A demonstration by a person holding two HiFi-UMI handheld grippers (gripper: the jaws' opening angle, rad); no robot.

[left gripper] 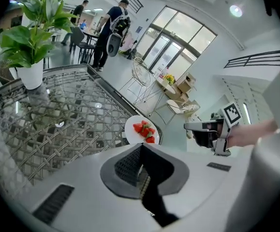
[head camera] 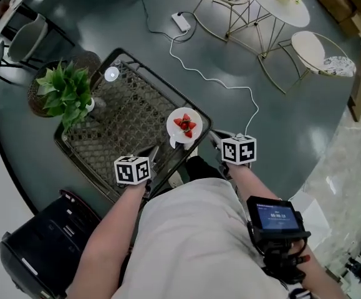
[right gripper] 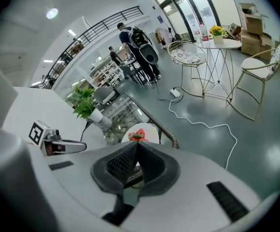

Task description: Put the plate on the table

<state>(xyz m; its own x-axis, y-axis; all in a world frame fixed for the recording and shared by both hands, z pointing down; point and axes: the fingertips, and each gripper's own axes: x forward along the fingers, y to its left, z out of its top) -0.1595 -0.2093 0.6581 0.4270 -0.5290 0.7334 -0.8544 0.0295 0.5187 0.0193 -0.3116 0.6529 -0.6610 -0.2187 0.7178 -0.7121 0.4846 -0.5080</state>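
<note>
I hold the left gripper (head camera: 150, 157) near, left of centre, with its left marker cube (head camera: 132, 170) turned up towards my head camera. The left forearm (head camera: 108, 229) runs back from it to the torso (head camera: 186, 242). Its jaws are closed tip to tip, with nothing between them. The right gripper (head camera: 220, 143) sits to the right and slightly farther out, the right marker cube (head camera: 239, 149) on top and the right forearm (head camera: 258, 189) angled in behind it. Those jaws also meet at the tips, empty. The two grippers are apart, both pointing away from me.
</note>
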